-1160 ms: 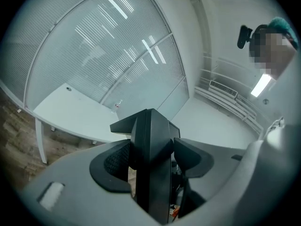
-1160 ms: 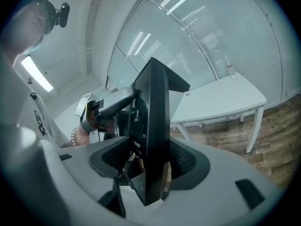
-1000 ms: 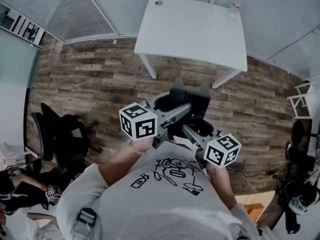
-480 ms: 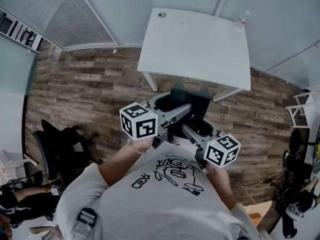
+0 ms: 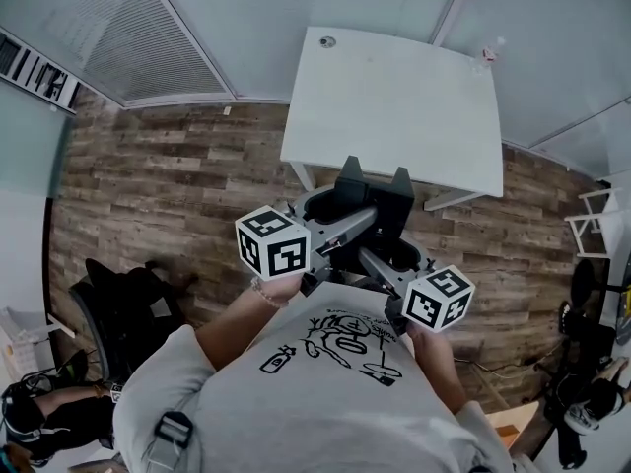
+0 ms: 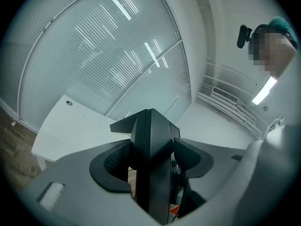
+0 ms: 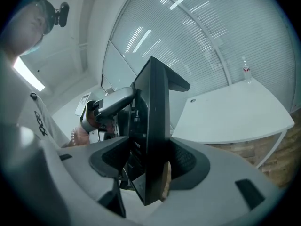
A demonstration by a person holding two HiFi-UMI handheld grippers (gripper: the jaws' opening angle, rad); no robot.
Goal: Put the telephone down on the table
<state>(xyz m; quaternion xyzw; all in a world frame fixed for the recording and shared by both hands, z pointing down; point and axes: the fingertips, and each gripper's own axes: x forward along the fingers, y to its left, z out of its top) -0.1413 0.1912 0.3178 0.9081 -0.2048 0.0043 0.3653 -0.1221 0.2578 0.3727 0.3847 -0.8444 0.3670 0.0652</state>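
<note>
Left gripper [image 6: 153,159] shut tight on black boxy plastic telephone [image 6: 149,131]; right gripper [image 7: 148,164] likewise on opp. edge. Held upright in mid-air betw. both, at near edge of white rectangular table [image 5: 394,106], above wood-plank floor [image 5: 177,175]. Not set down yet: carry over tabletop, lower, release all left, prob.

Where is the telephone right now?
In the head view the black telephone is mid-picture, clamped between the left gripper and the right gripper, held up just before the white table's near edge.
</note>
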